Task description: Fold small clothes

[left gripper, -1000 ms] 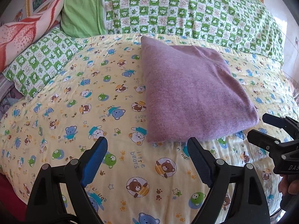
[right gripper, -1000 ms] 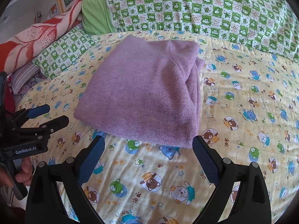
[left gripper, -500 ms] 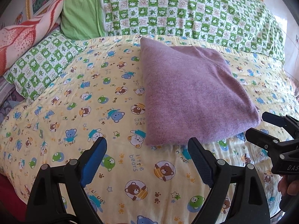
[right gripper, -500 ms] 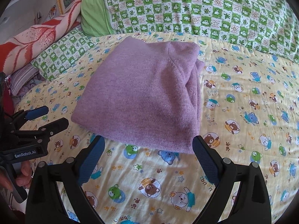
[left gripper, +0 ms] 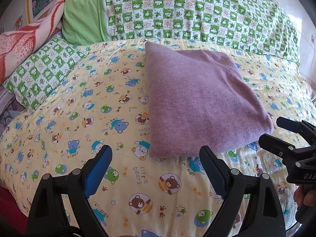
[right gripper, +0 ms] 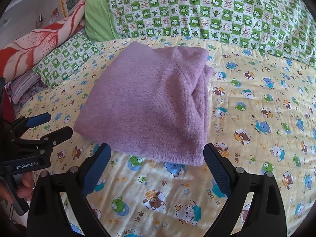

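A folded purple knit garment (left gripper: 199, 102) (right gripper: 150, 102) lies flat on the yellow bear-print bed cover (left gripper: 83, 106) (right gripper: 256, 102). My left gripper (left gripper: 156, 154) is open, its blue-padded fingers just short of the garment's near left corner, nothing between them. My right gripper (right gripper: 156, 154) is open too, straddling the garment's near edge from just in front, without touching it. Each gripper appears in the other's view: the right gripper (left gripper: 276, 132) at the garment's right corner, the left gripper (right gripper: 57, 124) at its left corner, both with jaws apart.
Green-checked pillows (left gripper: 197, 13) (right gripper: 207, 13) line the head of the bed. A smaller checked pillow (left gripper: 43, 69) and a red-and-pink blanket (left gripper: 23, 45) sit at the left. A hand (right gripper: 23, 187) holds the left gripper's grip. Bare bed cover extends right of the garment.
Both grippers have edged slightly forward toward the garment's near edge, which now sits a little closer to the fingertips. Jaws stay apart; the garment has not moved.
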### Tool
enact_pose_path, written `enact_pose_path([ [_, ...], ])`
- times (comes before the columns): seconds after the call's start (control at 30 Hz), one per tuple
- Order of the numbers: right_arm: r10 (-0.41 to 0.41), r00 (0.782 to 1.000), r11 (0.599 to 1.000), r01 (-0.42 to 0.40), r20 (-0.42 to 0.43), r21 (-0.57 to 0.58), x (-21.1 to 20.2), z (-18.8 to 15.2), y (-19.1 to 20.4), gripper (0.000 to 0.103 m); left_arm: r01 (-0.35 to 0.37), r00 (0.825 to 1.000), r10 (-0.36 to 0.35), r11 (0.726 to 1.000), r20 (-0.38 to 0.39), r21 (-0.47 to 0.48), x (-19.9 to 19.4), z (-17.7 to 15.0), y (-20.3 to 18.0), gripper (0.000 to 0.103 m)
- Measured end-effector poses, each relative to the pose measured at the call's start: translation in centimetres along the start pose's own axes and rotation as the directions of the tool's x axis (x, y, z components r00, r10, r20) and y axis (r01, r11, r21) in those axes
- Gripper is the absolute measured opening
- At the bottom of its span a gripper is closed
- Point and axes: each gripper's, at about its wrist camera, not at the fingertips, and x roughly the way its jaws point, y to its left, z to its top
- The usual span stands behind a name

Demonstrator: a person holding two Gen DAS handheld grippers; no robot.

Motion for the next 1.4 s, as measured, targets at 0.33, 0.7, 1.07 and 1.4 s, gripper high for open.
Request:
enact_pose_path([
  [0.33,-0.002,1.0,1.0,0.002,0.005,-0.002,-0.06,0.02,0.21,0.095,0.004,1.0,-0.004,1.0,0.005,0.004,-0.05,0.16,-0.03,0.091],
  [0.7,0.001,1.0,1.0,-0.001,0.007,-0.009,0.06,0.36,0.5,0.095,0.008,1.0,-0.008,1.0,-0.003,-0.004,-0.03,0.27,0.11,0.092],
  [1.07,-0.003,1.0,1.0,0.003,0.012,-0.008,0.13,0.52,0.73,0.095,0.013,1.0,-0.013,1.0,-0.003,-0.01,-0.04,0.32,0.2,0.092],
  [1.4,-0.003,1.0,1.0,0.003,0.017,-0.007,0.1,0.71,0.84,0.095,0.015,1.0,-0.015,1.0,-0.001,-0.012,-0.03,0.42,0.27,0.092],
])
